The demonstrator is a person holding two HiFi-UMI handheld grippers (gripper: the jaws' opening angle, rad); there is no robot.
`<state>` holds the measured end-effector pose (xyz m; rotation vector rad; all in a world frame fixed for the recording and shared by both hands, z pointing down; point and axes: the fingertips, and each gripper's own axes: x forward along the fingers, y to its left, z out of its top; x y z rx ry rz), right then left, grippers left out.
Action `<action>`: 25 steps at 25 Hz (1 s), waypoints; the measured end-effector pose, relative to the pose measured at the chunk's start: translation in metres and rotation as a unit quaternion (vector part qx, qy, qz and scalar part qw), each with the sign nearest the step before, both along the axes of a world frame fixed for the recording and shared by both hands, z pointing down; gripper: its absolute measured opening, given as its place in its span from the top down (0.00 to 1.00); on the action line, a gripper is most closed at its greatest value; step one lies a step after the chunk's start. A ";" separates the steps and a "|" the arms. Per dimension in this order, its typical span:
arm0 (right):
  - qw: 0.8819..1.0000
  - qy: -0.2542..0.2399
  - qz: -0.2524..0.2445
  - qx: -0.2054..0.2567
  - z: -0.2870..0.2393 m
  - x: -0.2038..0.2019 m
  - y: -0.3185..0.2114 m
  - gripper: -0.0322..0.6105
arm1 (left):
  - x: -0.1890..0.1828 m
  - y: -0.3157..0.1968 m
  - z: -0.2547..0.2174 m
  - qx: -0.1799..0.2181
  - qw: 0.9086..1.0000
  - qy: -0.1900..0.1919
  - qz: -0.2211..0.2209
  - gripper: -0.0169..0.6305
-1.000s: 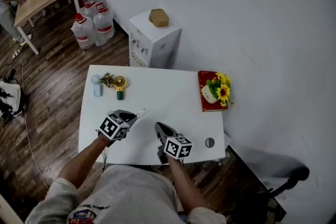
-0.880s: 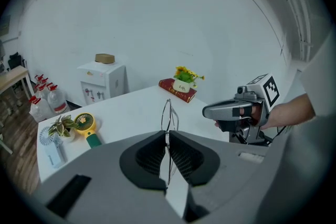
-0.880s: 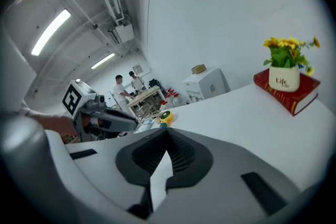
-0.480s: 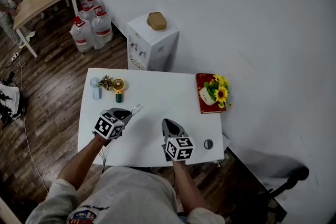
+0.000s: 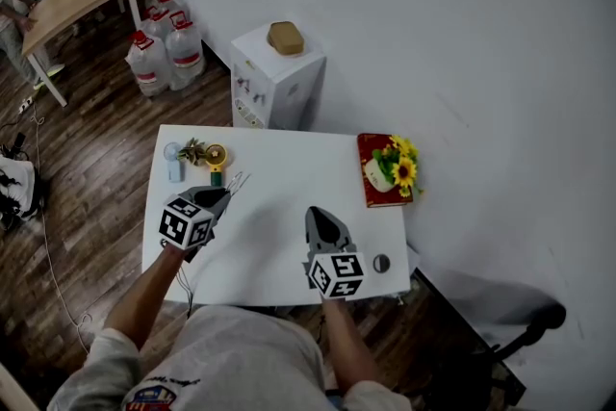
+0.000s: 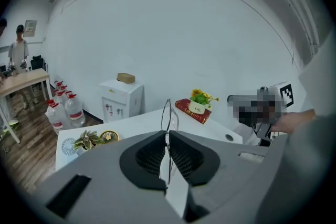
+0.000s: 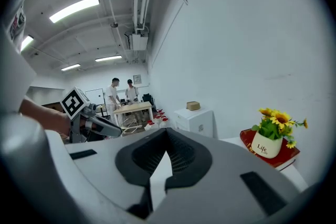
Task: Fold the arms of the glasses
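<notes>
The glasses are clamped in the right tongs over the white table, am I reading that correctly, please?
Not quite: the glasses are clamped in the left tongs, not the right, as the left gripper view shows. The right tongs are shut on nothing. The glasses are over the white table.

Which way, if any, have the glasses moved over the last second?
Yes. Clamped in the left gripper's jaws, the glasses have shifted toward the head view's upper left, nearer the yellow ornament.
</notes>
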<state>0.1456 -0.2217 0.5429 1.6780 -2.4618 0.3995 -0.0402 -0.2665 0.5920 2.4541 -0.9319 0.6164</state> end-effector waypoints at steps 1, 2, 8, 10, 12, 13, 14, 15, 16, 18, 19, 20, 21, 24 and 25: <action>1.000 0.001 0.001 0.003 -0.001 0.001 -0.001 0.95 | -0.001 -0.002 -0.001 0.001 1.000 0.001 -0.002 0.94; 1.000 0.001 0.001 0.003 -0.001 0.001 -0.001 0.95 | -0.001 -0.003 -0.002 0.001 1.000 0.002 -0.003 0.94; 1.000 0.005 -0.001 -0.004 0.004 0.001 0.002 0.95 | 0.000 -0.001 0.000 -0.004 1.000 0.004 -0.002 0.94; 1.000 0.005 -0.002 -0.006 0.006 0.001 0.003 0.95 | 0.000 0.001 0.002 -0.006 1.000 0.004 -0.001 0.94; 1.000 0.006 -0.003 -0.007 0.008 0.001 0.003 0.95 | 0.002 0.002 0.004 -0.008 1.000 0.004 -0.001 0.94; 1.000 0.007 -0.004 -0.008 0.008 0.001 0.003 0.95 | 0.003 0.002 0.005 -0.009 1.000 0.004 -0.001 0.94; 1.000 0.006 -0.004 -0.009 0.009 0.002 0.003 0.95 | 0.004 0.002 0.005 -0.009 1.000 0.004 0.000 0.94; 1.000 0.006 -0.005 -0.010 0.010 0.002 0.002 0.95 | 0.005 0.002 0.006 -0.010 1.000 0.004 0.000 0.94; 1.000 0.005 -0.005 -0.011 0.011 0.002 0.002 0.95 | 0.006 0.002 0.007 -0.010 1.000 0.003 0.001 0.94; 1.000 0.004 -0.007 -0.013 0.012 0.003 0.002 0.95 | 0.008 0.002 0.007 -0.011 1.000 0.003 0.001 0.94; 1.000 0.004 -0.007 -0.014 0.013 0.004 0.002 0.95 | 0.009 0.002 0.008 -0.012 1.000 0.003 0.001 0.94; 1.000 0.003 -0.007 -0.016 0.014 0.004 0.003 0.95 | 0.011 0.003 0.008 -0.013 1.000 0.004 0.002 0.94; 1.000 0.003 -0.007 -0.017 0.015 0.005 0.003 0.95 | 0.012 0.004 0.008 -0.013 1.000 0.004 0.003 0.94; 1.000 0.000 -0.007 -0.021 0.017 0.005 0.003 0.95 | 0.013 0.005 0.009 -0.014 1.000 0.004 0.005 0.94; 1.000 -0.001 -0.008 -0.021 0.018 0.005 0.003 0.95 | 0.013 0.005 0.009 -0.014 1.000 0.004 0.005 0.94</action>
